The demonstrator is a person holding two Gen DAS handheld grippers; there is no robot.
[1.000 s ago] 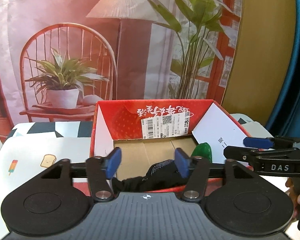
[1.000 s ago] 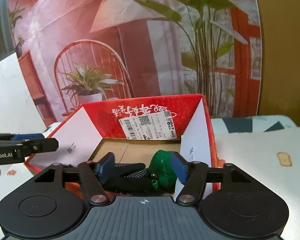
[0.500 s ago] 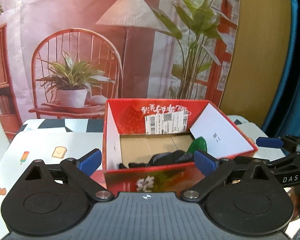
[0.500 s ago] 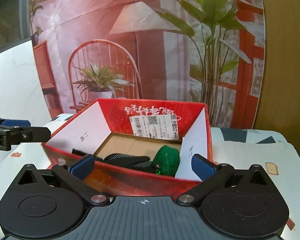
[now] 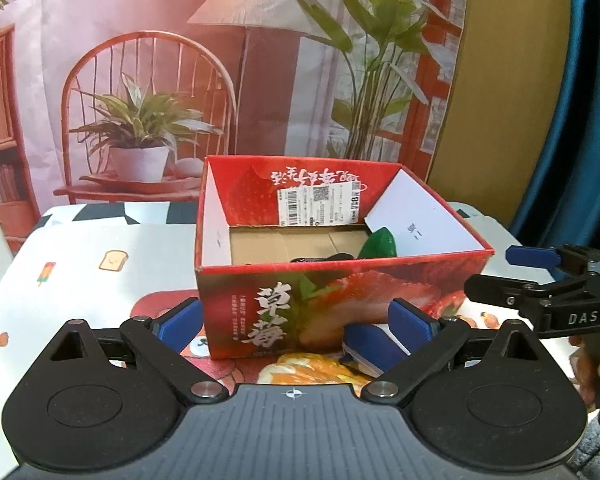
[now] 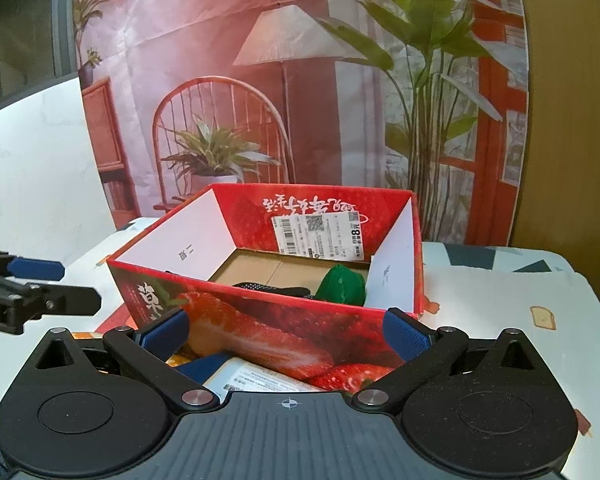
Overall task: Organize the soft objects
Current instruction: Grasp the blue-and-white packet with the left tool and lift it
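A red strawberry-print cardboard box [image 5: 340,304] [image 6: 260,320] stands open on the table. Inside it lie a black glove [image 5: 320,258] [image 6: 268,290] and a green soft object [image 5: 380,244] [image 6: 342,284] against the right inner wall. My left gripper [image 5: 296,324] is open wide, on the near side of the box's front wall, with nothing held. My right gripper [image 6: 286,334] is open just as wide, near the box's front corner, also holding nothing. Each gripper shows in the other's view: the right gripper [image 5: 500,272] beside the box's right side, the left gripper [image 6: 60,284] at its left.
A flat blue-and-white pack [image 5: 368,346] [image 6: 236,376] lies on the table just in front of the box. The table [image 5: 100,240] has a white cloth with cartoon prints. A printed backdrop stands close behind the box, a blue curtain [image 5: 580,120] at far right.
Both grippers opened wide and drew back out of the box to its near side. The black glove and the green object stayed inside.
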